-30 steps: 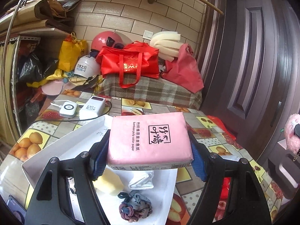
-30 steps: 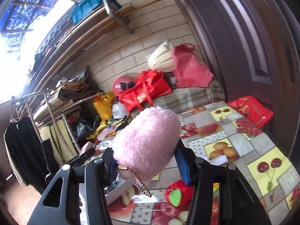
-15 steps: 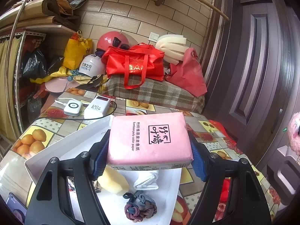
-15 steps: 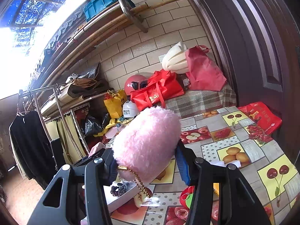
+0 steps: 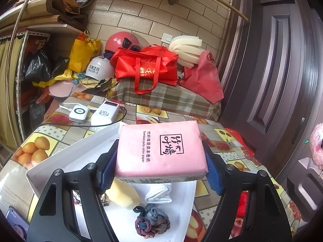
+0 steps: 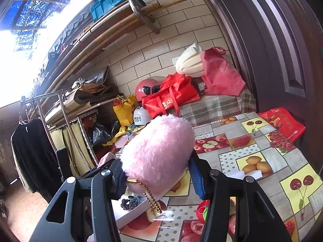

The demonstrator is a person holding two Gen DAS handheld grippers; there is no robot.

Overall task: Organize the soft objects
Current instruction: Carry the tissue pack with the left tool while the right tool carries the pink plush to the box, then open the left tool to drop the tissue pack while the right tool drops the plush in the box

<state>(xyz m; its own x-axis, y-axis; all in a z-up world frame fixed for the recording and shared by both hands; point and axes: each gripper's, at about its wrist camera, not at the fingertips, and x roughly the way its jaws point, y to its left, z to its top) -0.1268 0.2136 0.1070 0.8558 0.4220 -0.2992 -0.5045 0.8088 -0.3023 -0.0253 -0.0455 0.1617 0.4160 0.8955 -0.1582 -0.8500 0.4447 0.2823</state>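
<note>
Left gripper (image 5: pixel 160 167) — blue pads clamped on both short sides of a pink tissue pack (image 5: pixel 161 149), held flat above a white tray (image 5: pixel 60 161). The tray sits on a fruit-print tablecloth (image 5: pixel 36 145) and holds a yellow sponge (image 5: pixel 123 195), a folded white cloth (image 5: pixel 159 193) and a knotted grey-purple hair tie (image 5: pixel 151 221). Right gripper (image 6: pixel 157 173) — jaws pinching a fluffy pink plush (image 6: pixel 157 155) with a gold bead chain (image 6: pixel 149 195) dangling beneath it, raised over the table beside the tray. Behind the tray: a white power bank (image 5: pixel 105 113), then a red bag (image 5: pixel 147 68) on a plaid-covered surface.
</note>
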